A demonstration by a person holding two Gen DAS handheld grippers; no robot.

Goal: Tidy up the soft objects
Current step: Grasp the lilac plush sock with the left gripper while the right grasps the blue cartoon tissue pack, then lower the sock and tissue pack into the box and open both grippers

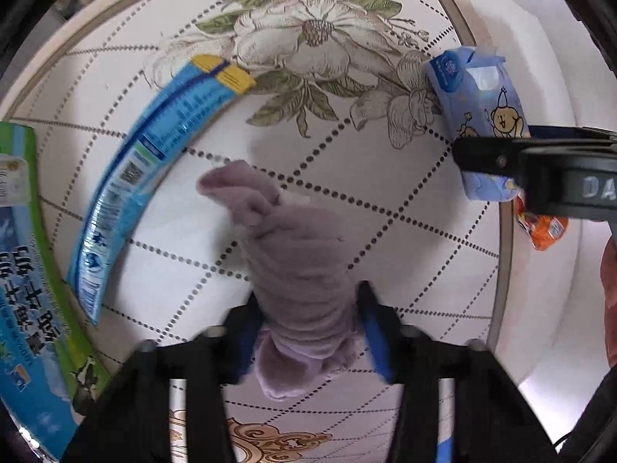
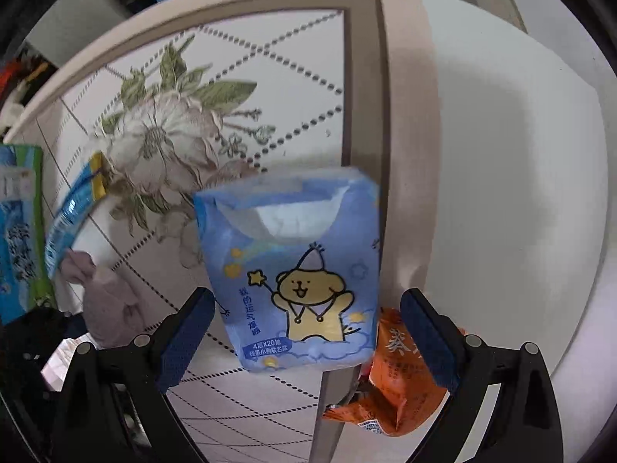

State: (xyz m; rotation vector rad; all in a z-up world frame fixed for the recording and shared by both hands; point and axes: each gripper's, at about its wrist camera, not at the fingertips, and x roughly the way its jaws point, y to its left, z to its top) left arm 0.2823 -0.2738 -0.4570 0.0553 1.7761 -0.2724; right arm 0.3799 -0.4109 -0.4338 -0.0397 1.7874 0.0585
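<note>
My left gripper (image 1: pixel 308 324) is shut on a lilac fleece cloth (image 1: pixel 297 254), which hangs bunched above the flowered table (image 1: pixel 385 200). The cloth also shows at the left of the right wrist view (image 2: pixel 104 301). My right gripper (image 2: pixel 308 332) is open, its jaws either side of a blue tissue pack with a cartoon bear (image 2: pixel 297 270) that lies at the table's right border. The pack (image 1: pixel 478 104) and the right gripper's finger (image 1: pixel 501 158) show at the right of the left wrist view.
An orange snack packet (image 2: pixel 397 378) lies beside the tissue pack under my right finger. A long blue wrapper with a yellow end (image 1: pixel 154 169) and a green and blue pack (image 1: pixel 27 270) lie at the left. A white cloth-covered surface (image 2: pixel 520 173) lies to the right.
</note>
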